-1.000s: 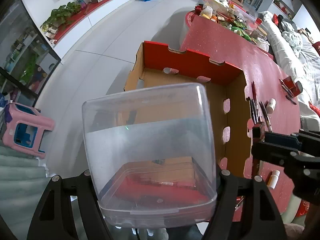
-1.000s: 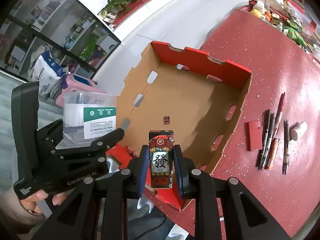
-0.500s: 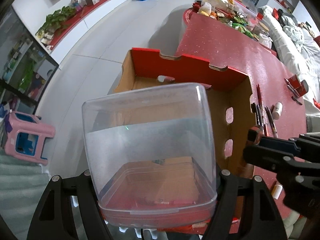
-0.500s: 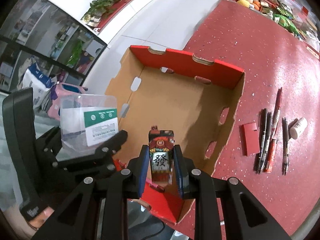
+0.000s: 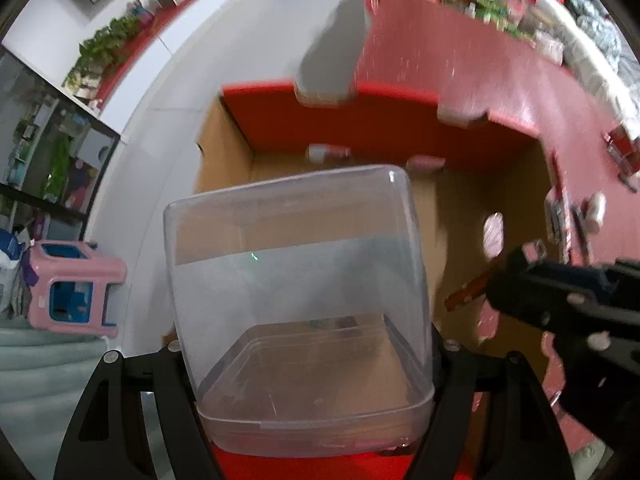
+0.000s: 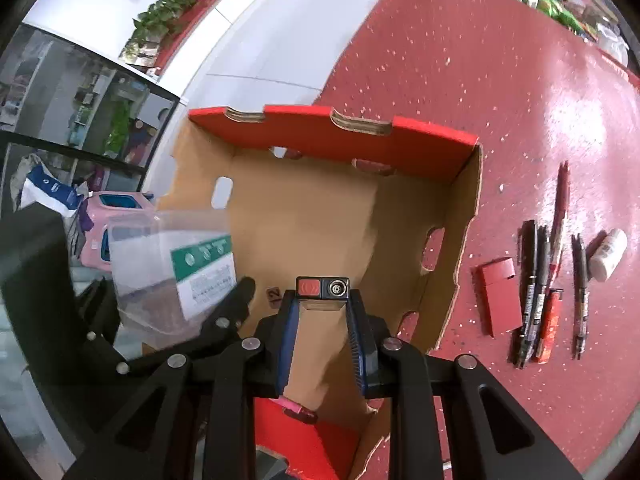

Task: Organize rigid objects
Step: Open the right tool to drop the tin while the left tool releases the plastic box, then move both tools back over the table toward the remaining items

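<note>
Over the red desk (image 6: 460,60), both grippers are dipping lower into the carton (image 6: 320,216): left gripper (image 5: 308,360) clamping the tub (image 5: 296,300), right gripper (image 6: 322,308) pinching the now edge-on card box (image 6: 322,288), so drop-off looks close.

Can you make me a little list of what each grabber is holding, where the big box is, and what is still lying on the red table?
left gripper: shut on a clear plastic tub, held over the box
right gripper: shut on a small dark box, seen end-on
cardboard box: open top, red rim, on the red table, nothing lying on the floor that shows
still on table, right of box: pens, small red card, small white bottle
</note>
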